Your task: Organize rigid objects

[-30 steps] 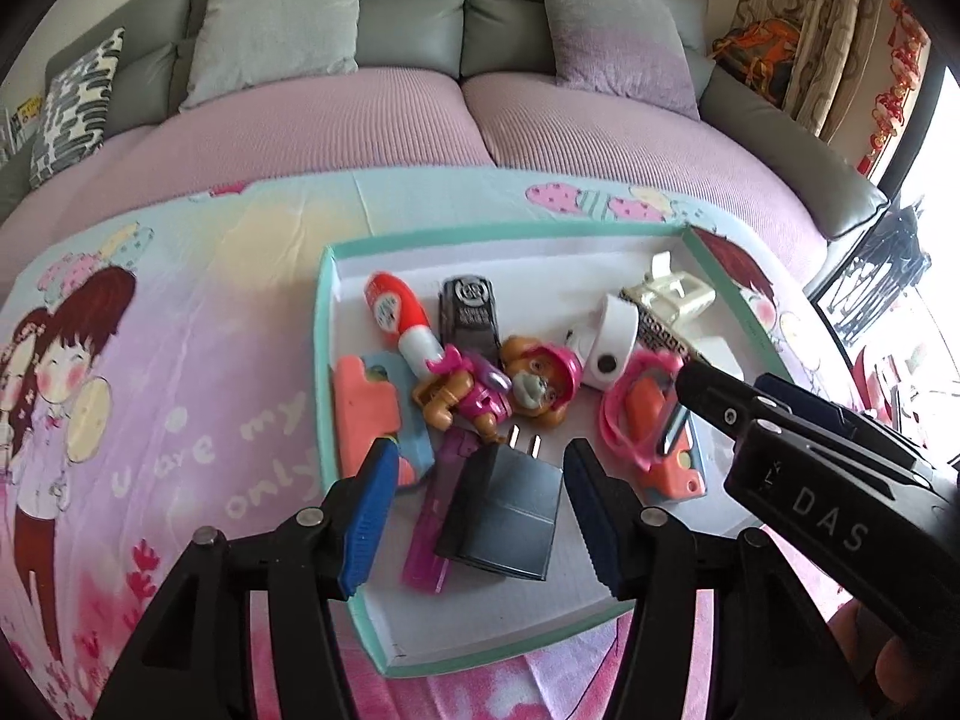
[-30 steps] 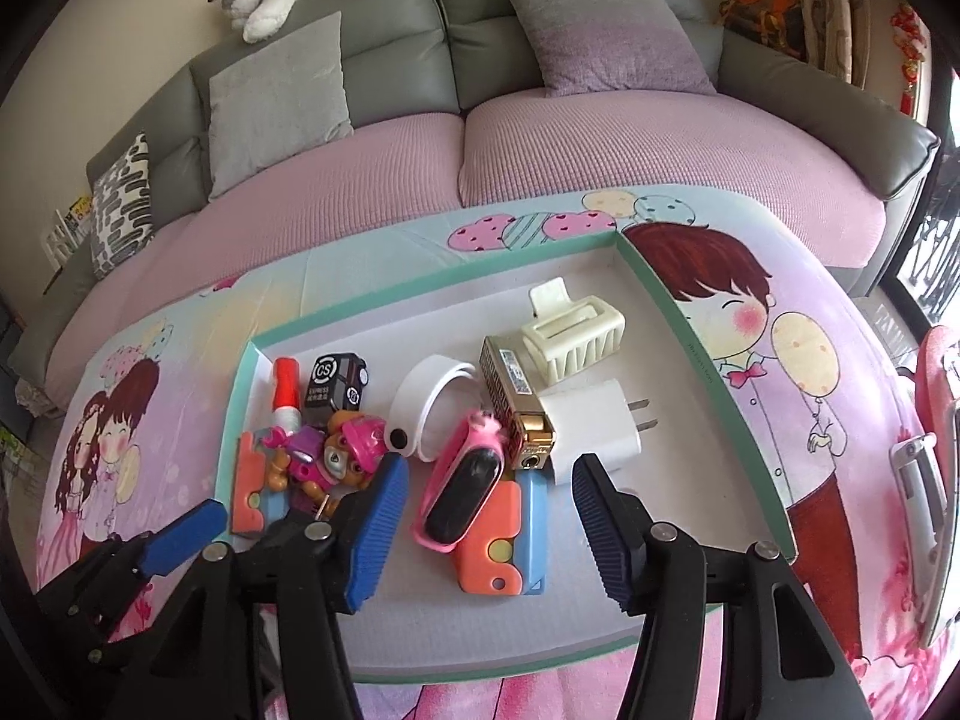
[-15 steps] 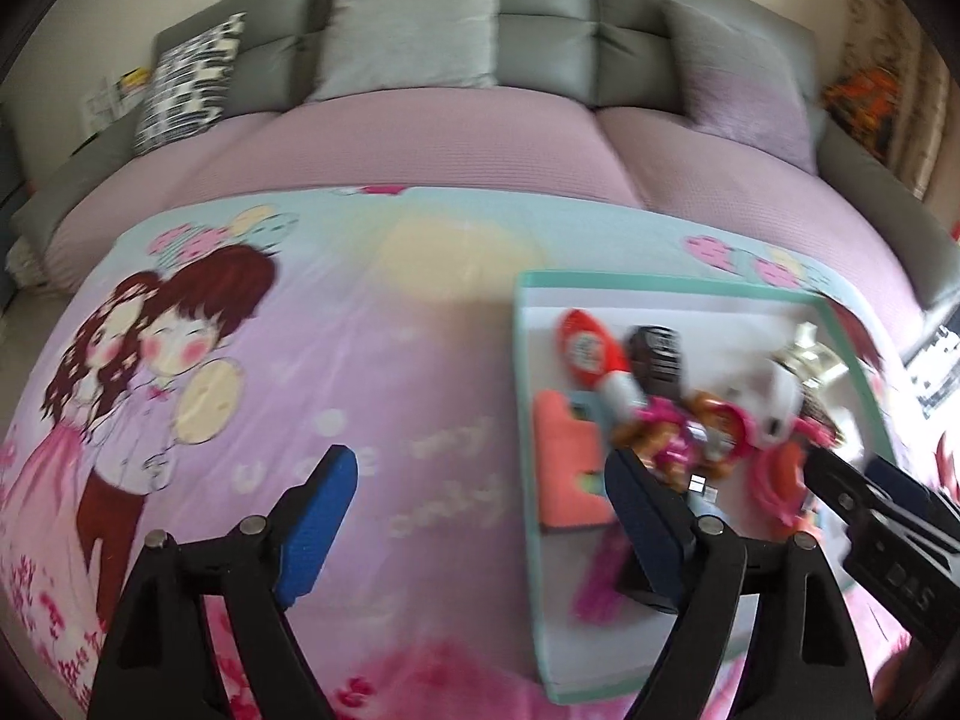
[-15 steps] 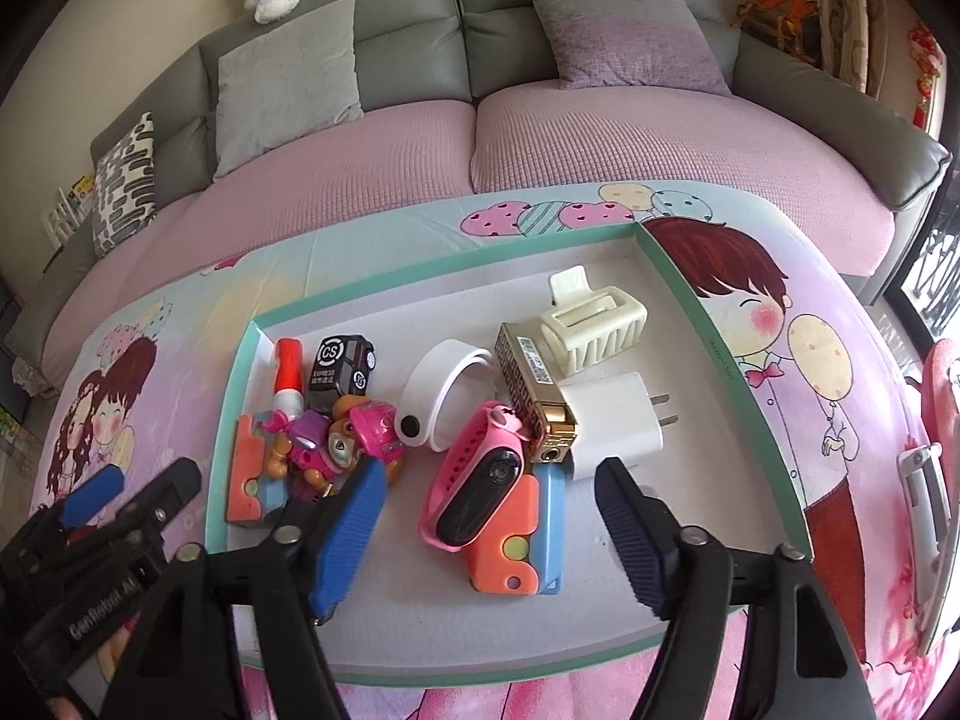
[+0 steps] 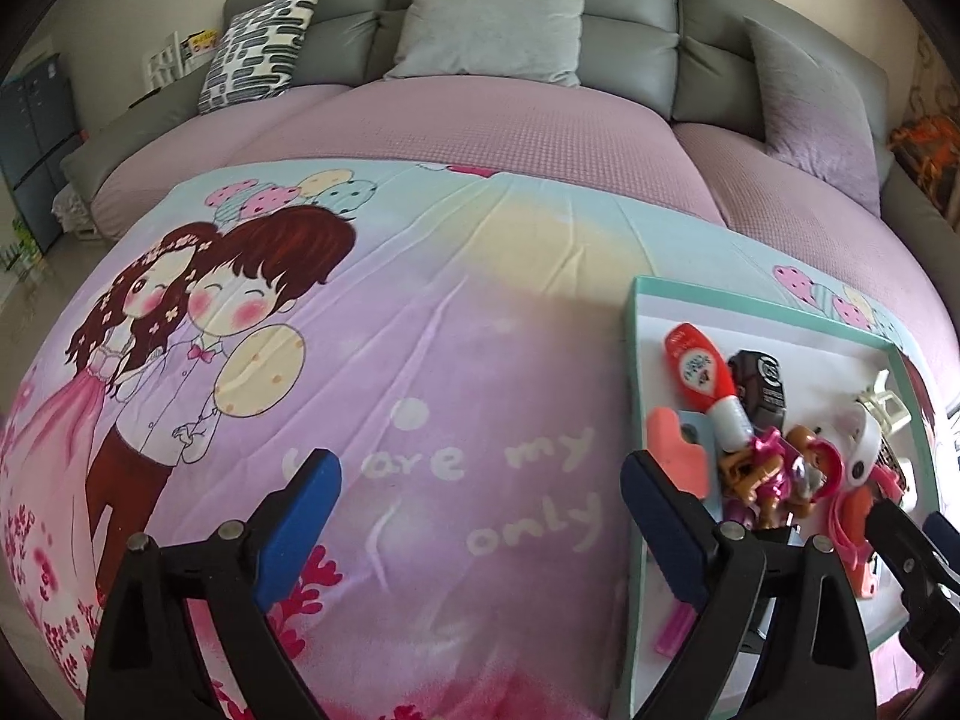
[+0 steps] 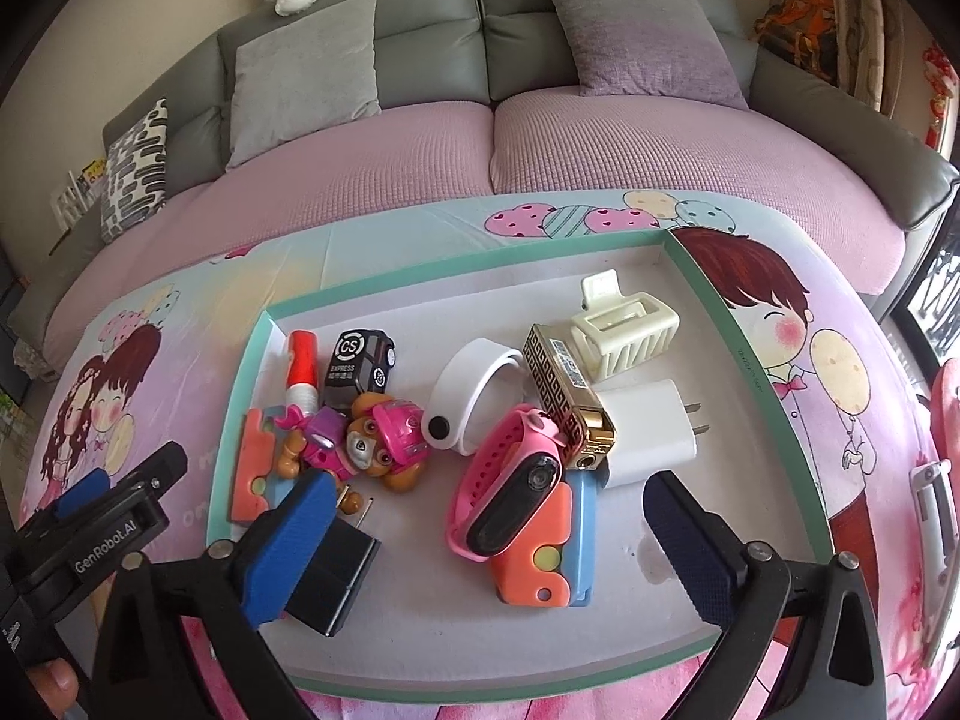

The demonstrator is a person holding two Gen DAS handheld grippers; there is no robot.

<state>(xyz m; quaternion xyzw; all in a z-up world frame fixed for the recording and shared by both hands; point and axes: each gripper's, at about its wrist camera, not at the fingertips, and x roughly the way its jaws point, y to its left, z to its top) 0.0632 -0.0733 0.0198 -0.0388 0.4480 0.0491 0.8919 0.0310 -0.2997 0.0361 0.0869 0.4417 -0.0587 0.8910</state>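
Note:
A teal-rimmed white tray (image 6: 774, 372) lies on the cartoon blanket and holds many small things: a black charger (image 6: 333, 576), pup toy figures (image 6: 372, 444), a black toy car (image 6: 360, 363), a red-capped tube (image 6: 302, 369), a pink watch (image 6: 510, 486), an orange-blue toy (image 6: 540, 558), a white charger (image 6: 648, 432), a cream hair clip (image 6: 624, 330). My right gripper (image 6: 486, 546) is open over the tray's front, empty. My left gripper (image 5: 480, 516) is open and empty over the blanket, left of the tray (image 5: 630, 360); it also shows in the right wrist view (image 6: 102, 510).
The blanket (image 5: 420, 312) with a cartoon couple covers a table in front of a purple-covered grey sofa (image 6: 540, 138) with cushions. A white band (image 6: 474, 390) and a gold patterned box (image 6: 564, 384) also lie in the tray. A pink object (image 6: 945, 420) stands at the far right.
My left gripper has swung left, off the tray and the black charger, out over the blanket. My right gripper has stayed over the tray's front and opened a little wider.

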